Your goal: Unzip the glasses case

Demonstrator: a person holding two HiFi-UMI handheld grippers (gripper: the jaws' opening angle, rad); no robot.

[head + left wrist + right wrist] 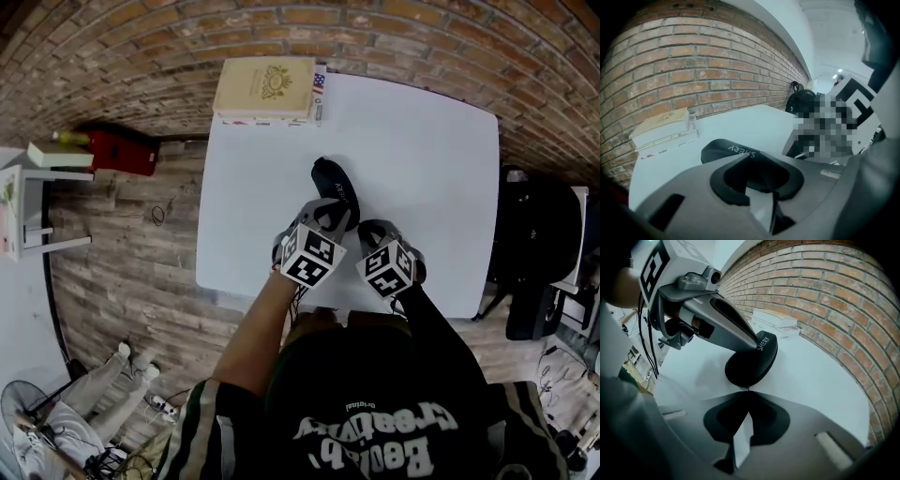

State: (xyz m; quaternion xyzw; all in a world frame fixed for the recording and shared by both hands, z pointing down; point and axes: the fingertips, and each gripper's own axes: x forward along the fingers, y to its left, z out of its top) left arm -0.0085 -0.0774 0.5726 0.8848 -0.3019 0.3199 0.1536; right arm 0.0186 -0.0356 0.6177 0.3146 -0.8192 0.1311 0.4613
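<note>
Right gripper (748, 393): jaws closed tight at the near end of the glasses case (752, 363), possibly pinching the zip pull (747, 388); too small to confirm. Left gripper (754, 158): clamped across the case, pinning it on the white table (422, 169). I judge the zip still shut, so the whole unzip remains.

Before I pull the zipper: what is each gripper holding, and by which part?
The left gripper clamps the glasses case beside its lettering. The right gripper is shut at the case's near tip, apparently on the zipper pull.
</note>
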